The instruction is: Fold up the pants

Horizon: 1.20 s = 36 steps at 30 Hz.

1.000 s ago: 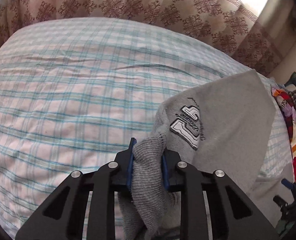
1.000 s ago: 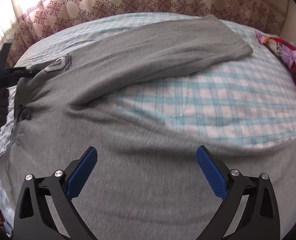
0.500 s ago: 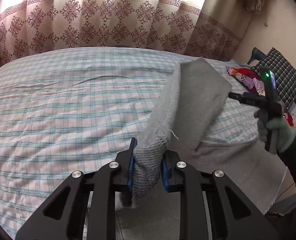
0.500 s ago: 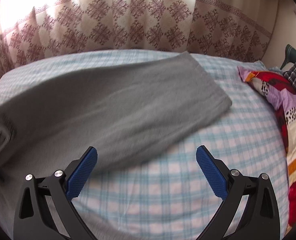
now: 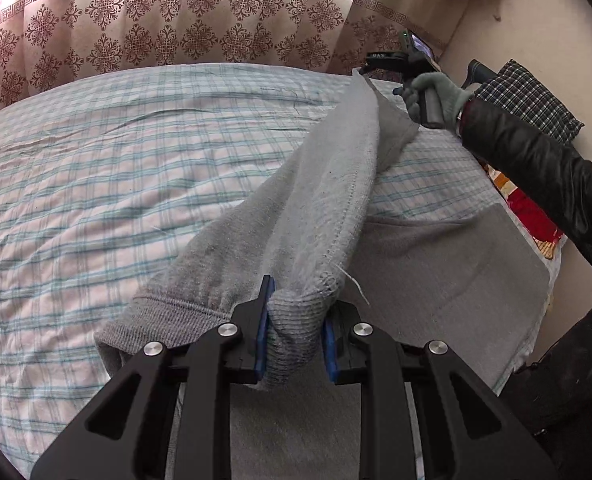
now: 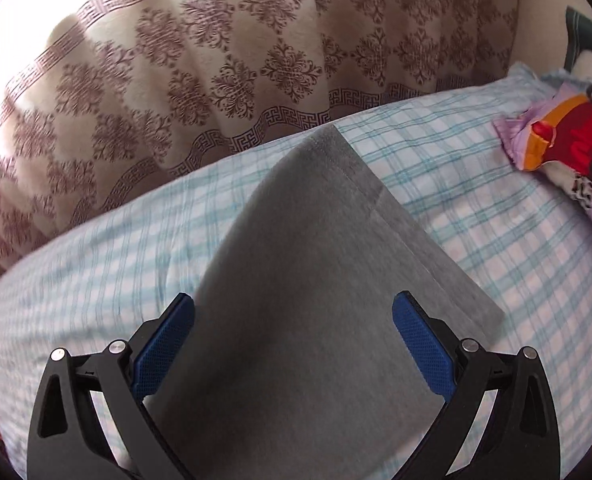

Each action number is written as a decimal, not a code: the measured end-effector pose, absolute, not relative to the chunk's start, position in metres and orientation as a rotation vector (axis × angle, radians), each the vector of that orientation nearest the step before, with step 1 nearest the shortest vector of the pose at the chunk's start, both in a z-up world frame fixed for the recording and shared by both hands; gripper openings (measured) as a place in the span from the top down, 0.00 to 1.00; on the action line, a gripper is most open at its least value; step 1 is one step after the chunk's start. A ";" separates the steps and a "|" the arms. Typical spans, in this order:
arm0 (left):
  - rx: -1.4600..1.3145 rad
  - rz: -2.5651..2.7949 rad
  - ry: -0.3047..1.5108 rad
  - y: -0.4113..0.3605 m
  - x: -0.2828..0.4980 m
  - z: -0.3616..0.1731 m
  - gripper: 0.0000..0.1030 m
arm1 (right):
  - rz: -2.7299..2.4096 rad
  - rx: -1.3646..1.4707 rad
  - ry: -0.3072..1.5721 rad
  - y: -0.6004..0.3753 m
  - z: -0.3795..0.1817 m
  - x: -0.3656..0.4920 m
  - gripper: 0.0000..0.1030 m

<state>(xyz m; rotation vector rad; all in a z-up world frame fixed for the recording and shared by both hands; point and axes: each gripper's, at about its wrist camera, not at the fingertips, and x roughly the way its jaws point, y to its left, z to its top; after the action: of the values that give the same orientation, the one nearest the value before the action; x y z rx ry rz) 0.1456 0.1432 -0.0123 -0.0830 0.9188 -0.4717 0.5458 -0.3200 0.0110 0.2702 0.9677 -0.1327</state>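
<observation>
Grey sweatpants (image 5: 312,208) lie partly on a bed. My left gripper (image 5: 294,338) is shut on the ribbed waistband (image 5: 296,312) and holds it above the bed, so the cloth stretches away to the far right. My right gripper (image 6: 294,350) is open, its blue pads either side of a grey pant leg (image 6: 316,280) whose hem points toward the curtain. In the left wrist view the right gripper (image 5: 392,60) is held in a gloved hand (image 5: 440,96) at the far end of the pants. Another grey part of the pants (image 5: 448,264) lies flat at the bed's right edge.
The bed has a blue and pink checked sheet (image 5: 116,184). A patterned curtain (image 5: 176,20) hangs behind it. A colourful cloth (image 6: 568,144) and a checked cushion (image 5: 532,96) lie at the right side. The person's dark sleeve (image 5: 544,172) reaches over the right edge.
My left gripper has lifted and drawn the waistband back, stretching the pants out. My right gripper has travelled along the leg toward its hem, still open.
</observation>
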 end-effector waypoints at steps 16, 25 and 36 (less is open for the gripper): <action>-0.066 -0.447 0.867 0.154 0.121 0.012 0.84 | -0.234 0.188 1.089 -0.339 -0.013 0.600 0.90; -0.066 -0.290 0.785 0.183 0.136 0.032 0.84 | -0.230 0.167 0.983 -0.361 0.048 0.531 0.97; -0.158 -0.228 0.677 0.228 0.134 0.066 0.85 | -0.259 0.232 0.827 -0.406 0.139 0.385 0.97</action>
<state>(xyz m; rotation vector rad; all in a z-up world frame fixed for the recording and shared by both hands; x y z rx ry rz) 0.1339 0.2278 0.0661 -0.1577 0.6768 -0.2276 0.3850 -0.4061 0.1389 0.2318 0.8268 -0.2586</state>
